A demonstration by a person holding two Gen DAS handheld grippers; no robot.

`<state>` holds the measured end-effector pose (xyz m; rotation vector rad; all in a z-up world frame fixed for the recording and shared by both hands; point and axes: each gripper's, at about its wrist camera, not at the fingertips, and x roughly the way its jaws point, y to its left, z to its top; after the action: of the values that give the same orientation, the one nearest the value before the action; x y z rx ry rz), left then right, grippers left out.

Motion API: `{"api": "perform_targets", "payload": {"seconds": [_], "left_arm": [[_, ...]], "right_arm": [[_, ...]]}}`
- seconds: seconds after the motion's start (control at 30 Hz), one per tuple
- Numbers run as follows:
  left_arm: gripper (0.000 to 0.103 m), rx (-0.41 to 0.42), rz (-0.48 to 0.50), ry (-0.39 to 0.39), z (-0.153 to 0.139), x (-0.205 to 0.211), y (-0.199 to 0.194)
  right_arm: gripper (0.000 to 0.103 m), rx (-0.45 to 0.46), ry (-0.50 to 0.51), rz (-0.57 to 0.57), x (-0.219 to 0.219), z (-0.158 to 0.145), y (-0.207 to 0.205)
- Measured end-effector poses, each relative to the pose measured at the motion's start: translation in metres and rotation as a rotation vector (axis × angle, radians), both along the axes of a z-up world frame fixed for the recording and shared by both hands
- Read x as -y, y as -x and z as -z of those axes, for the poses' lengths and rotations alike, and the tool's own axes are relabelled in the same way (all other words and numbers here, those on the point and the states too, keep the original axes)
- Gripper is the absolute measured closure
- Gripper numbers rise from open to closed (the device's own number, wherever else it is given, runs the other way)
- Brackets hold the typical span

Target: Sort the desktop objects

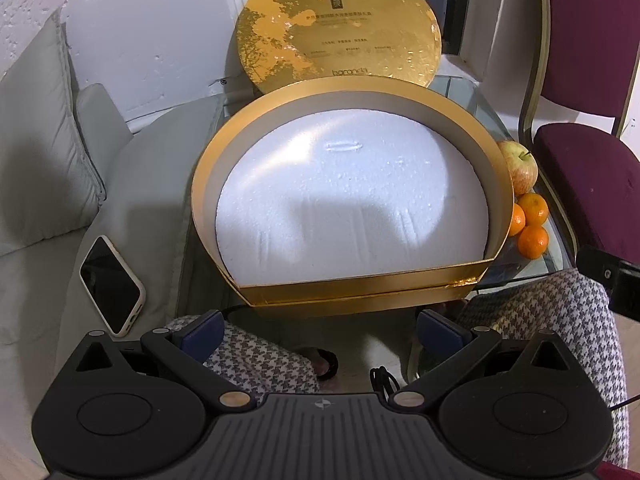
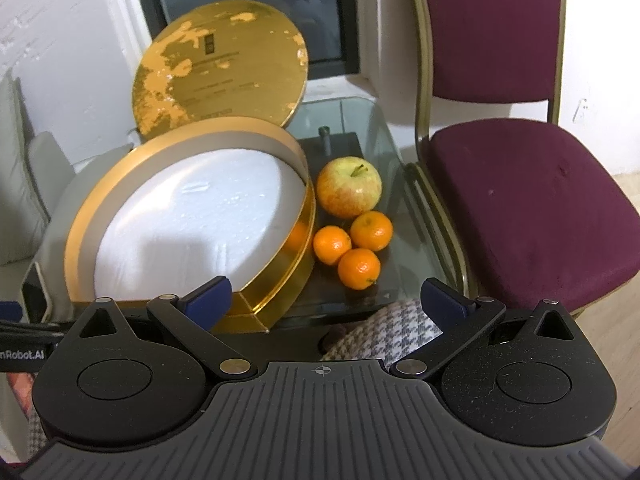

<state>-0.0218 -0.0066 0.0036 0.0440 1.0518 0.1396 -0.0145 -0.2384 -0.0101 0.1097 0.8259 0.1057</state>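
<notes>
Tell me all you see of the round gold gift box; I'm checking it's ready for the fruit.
The round gold cardboard box sits open on the glass table, flat-fronted, with a grey inner wall and a white foam base, empty. Its gold lid stands tilted behind it. An apple and three tangerines lie beside its right wall.

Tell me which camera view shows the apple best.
The right wrist view: the apple sits whole and unobstructed on the glass table, stem visible, behind three oranges. In the left wrist view it is at the right edge, partly hidden behind the gold box rim.
</notes>
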Motion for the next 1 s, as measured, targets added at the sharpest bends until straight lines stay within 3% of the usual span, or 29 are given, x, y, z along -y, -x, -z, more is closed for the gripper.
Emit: {"api": "perform_targets", "payload": {"seconds": [0.73,0.83,1.0], "left_arm": [[0.001,-0.028,0.079,-0.054,-0.014,0.008,-0.002],[0.001,-0.024,0.115,-0.066,-0.017,0.010,-0.002],[0.001,-0.091,0.207,-0.144,-0.012,0.020,-0.006]], "right_arm": [[0.000,0.061,-0.199,0.062,0.043,0.031,-0.012],[0.000,0.095,-0.231,0.050,0.050,0.040,-0.019],[0.000,0.096,-0.222,-0.037,0.054,0.057,-0.035]]}}
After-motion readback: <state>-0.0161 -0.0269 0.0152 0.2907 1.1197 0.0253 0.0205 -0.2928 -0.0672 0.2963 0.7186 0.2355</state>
